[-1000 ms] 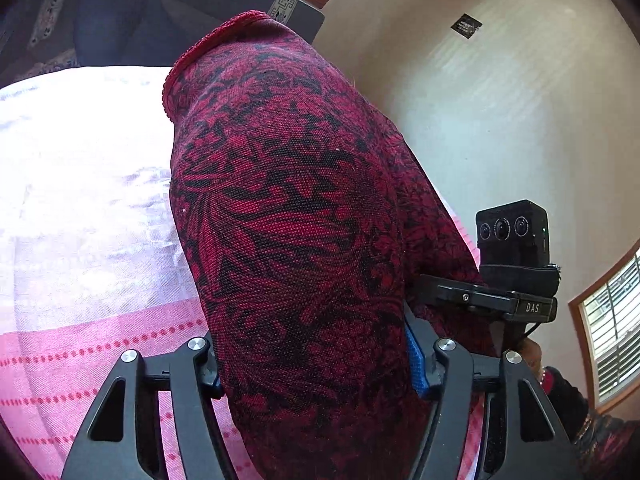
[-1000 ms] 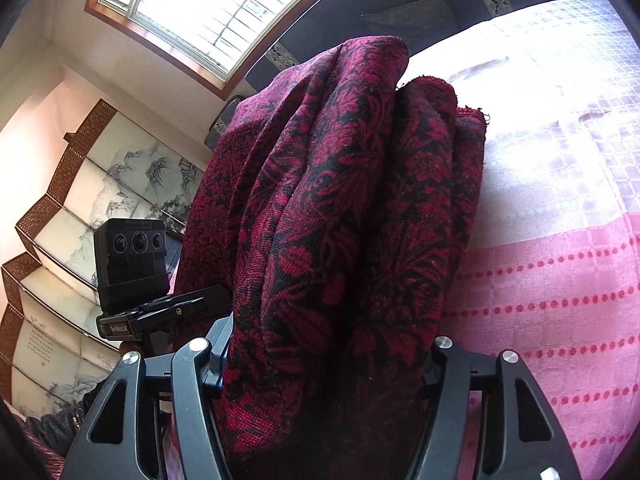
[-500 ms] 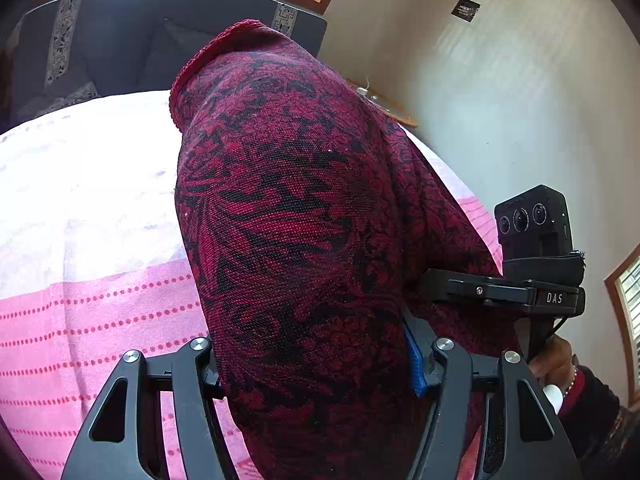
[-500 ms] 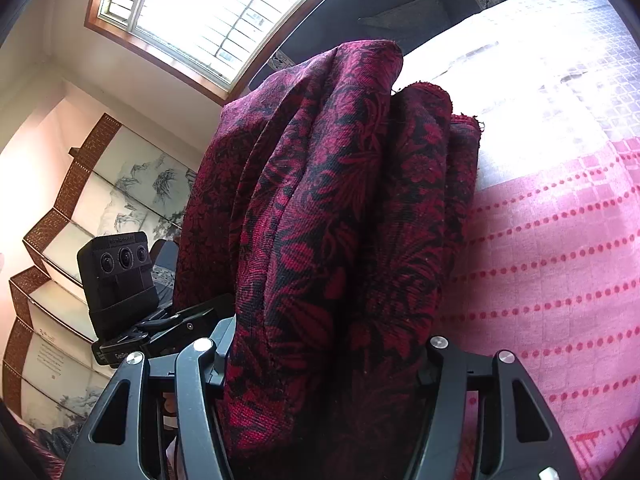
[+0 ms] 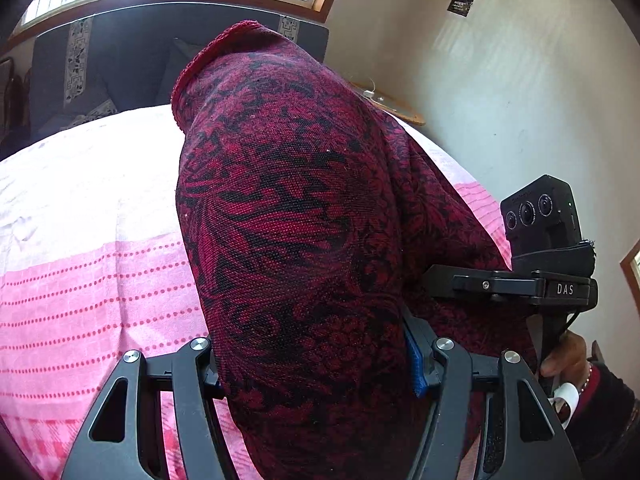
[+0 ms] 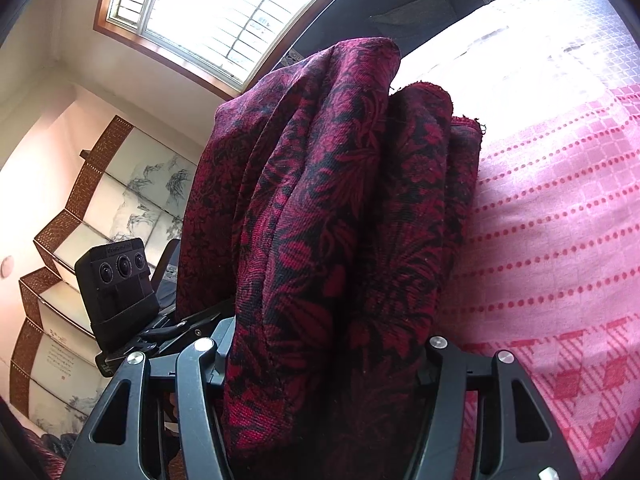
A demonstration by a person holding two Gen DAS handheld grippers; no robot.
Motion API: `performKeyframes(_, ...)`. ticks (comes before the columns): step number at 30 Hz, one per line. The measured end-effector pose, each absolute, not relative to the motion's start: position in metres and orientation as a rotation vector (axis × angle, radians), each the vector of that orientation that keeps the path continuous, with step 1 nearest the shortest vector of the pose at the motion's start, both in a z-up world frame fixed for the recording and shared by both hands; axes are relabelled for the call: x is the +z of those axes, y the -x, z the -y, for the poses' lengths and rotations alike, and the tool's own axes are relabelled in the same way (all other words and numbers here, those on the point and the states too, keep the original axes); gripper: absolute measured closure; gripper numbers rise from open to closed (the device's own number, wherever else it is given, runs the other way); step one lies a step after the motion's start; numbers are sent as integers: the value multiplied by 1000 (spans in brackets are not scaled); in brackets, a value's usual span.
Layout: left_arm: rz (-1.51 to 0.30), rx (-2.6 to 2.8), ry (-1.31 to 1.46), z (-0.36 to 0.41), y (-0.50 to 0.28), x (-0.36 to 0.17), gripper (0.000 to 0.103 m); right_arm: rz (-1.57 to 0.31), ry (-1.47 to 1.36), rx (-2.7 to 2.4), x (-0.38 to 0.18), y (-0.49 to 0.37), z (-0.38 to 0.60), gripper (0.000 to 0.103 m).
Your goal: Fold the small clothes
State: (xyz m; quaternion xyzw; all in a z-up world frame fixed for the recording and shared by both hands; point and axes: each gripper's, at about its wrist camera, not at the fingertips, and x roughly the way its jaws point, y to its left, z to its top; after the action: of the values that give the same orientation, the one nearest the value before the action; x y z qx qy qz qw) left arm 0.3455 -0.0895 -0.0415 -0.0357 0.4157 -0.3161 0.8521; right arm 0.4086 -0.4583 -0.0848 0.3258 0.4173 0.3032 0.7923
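A dark red garment with a black leaf pattern (image 5: 288, 200) hangs bunched above a pink and white bed cover (image 5: 92, 280). My left gripper (image 5: 316, 360) is shut on a thick bundle of it, and the cloth hides both pads. Folded layers of the same garment (image 6: 340, 200) fill my right gripper (image 6: 324, 356), which is shut on them. The two grippers hold it side by side: the right one's camera block (image 5: 536, 220) and a hand (image 5: 564, 356) show in the left wrist view, and the left one's camera block (image 6: 118, 276) shows in the right wrist view.
The bed cover (image 6: 560, 240) spreads below and to the right. A dark headboard (image 5: 120, 52) stands under a bright window (image 6: 208, 12). A folding screen with ink paintings (image 6: 80, 220) is on the left, and a small wooden table (image 5: 396, 108) stands by the wall.
Both grippers have risen and moved together with the garment still gripped. More of the headboard and window shows now, and the bed cover lies lower in both views.
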Motion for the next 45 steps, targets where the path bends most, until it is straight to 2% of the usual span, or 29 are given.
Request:
performKeyframes(30,-823,-581,54,98,-318,-39,39,-901,-695,731,-77,-348,405,47)
performKeyframes(45,-809,-551,72,103,-313,-42,39,-917,-664,755,-74,-351,398,47)
